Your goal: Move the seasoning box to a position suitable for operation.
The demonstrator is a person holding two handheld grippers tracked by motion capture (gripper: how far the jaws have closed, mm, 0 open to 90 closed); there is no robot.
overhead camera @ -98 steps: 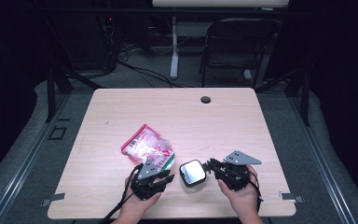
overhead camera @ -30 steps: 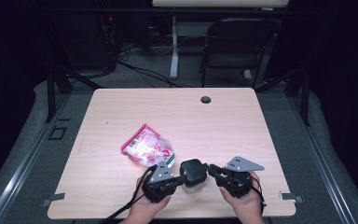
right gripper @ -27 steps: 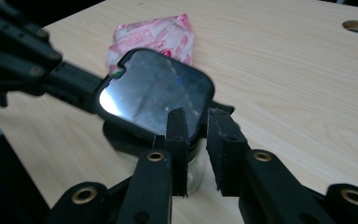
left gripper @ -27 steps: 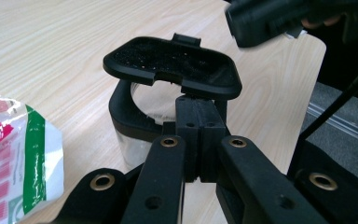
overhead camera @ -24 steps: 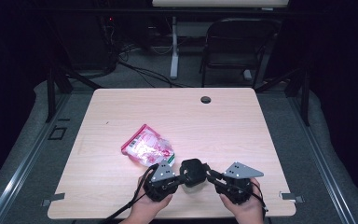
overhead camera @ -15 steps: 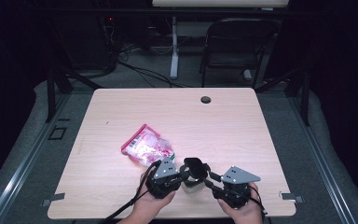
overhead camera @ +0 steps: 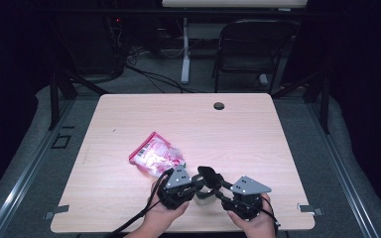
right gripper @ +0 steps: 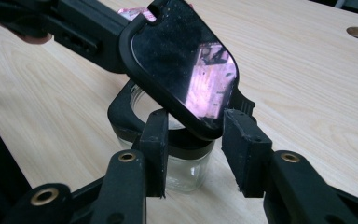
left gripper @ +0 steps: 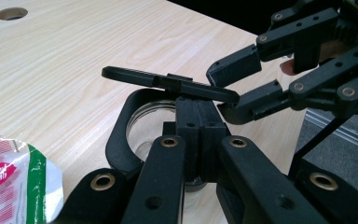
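Near front edge of the wooden table (overhead camera: 258, 129), between the person's two hands: a small glass jar (right gripper: 186, 165) with a black collar and a hinged black lid (right gripper: 184, 70), lid swung up and tilted, jar mouth uncovered. Left gripper (overhead camera: 191, 186) clamped tight on the jar's black collar at the hinge side; in the left gripper view its own jaws meet over the hinge block and cover most of the jar, so just a crescent of glass rim (left gripper: 144, 121) is visible, and the jar's base is cut off behind the jaw arms. Right gripper (right gripper: 196, 140) has just been opening; its jaws stand apart on either side of the lid's lower edge, pads not pressing, a gap visible on the right pad, contact on the left pad hard to make out. Lid underside glossy, throws back a pink reflection. In the high view the jar is nearly lost among the black jaws, too small to read its outline. Pink-and-white snack packet (overhead camera: 156, 154) lies just behind the left gripper, apart from the jar; its print is cropped at the left gripper view's edge. Cable hole (overhead camera: 219, 105) far across the table. Forearms cut off at the bottom of the high view
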